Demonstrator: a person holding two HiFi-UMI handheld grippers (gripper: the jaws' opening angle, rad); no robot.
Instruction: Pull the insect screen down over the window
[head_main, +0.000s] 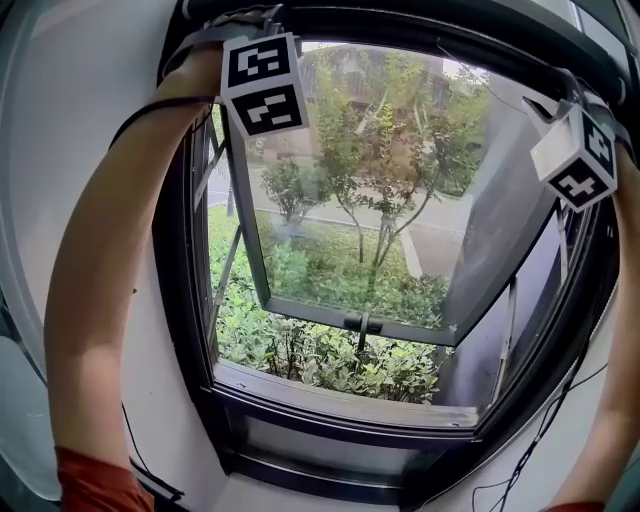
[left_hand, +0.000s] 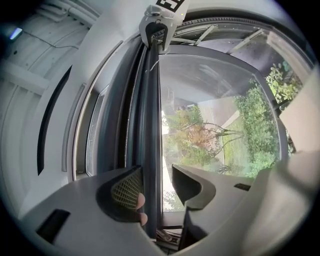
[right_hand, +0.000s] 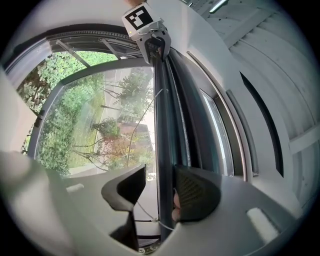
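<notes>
With the jaws of my left gripper and right gripper loosely apart astride the screen bar atop the window, an uneven pull could slip it free or jam it crooked.

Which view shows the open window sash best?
The head view: the sash shows whole, tilted outward, with its handle on the lower rail. Each gripper view looks along it from a top corner, so it appears skewed and is partly hidden behind that gripper's own jaws.
</notes>
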